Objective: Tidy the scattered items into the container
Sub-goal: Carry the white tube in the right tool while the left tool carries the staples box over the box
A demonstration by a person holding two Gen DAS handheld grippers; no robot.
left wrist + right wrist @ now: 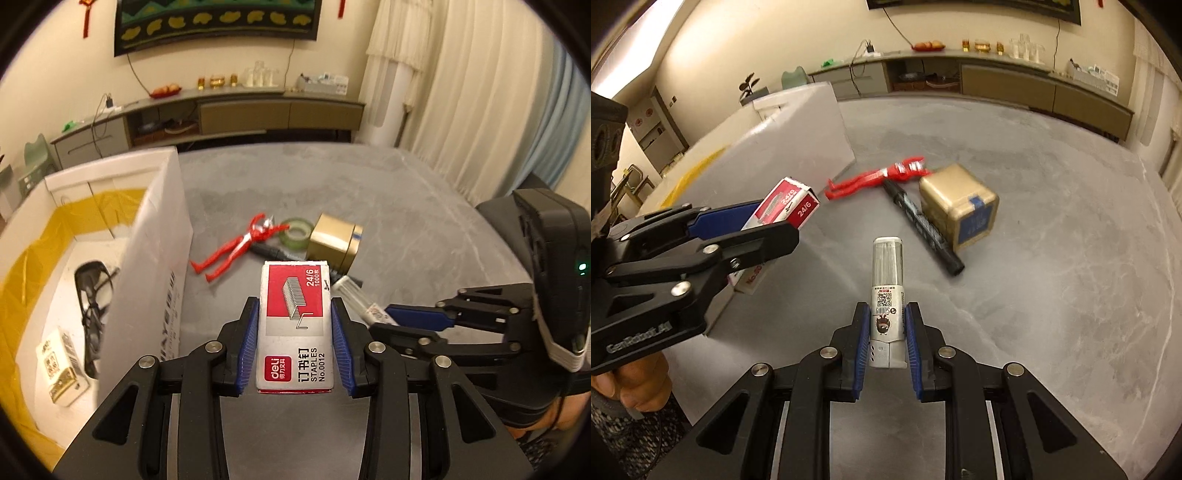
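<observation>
My left gripper (294, 314) is shut on a red and grey staples box (293, 328), held above the grey table just right of the white box container (155, 236). It also shows in the right wrist view (783, 210). My right gripper (886, 314) is shut on a clear tube of pencil leads (886, 291). On the table lie a red toy figure (236, 247), a green tape roll (297, 232), a gold cube box (334, 240) and a black marker (921, 229).
The container holds black glasses (90, 299) and a small white and gold pack (61, 365), with yellow lining (26, 266). A low cabinet (221, 114) runs along the far wall. Curtains (480, 92) hang at the right.
</observation>
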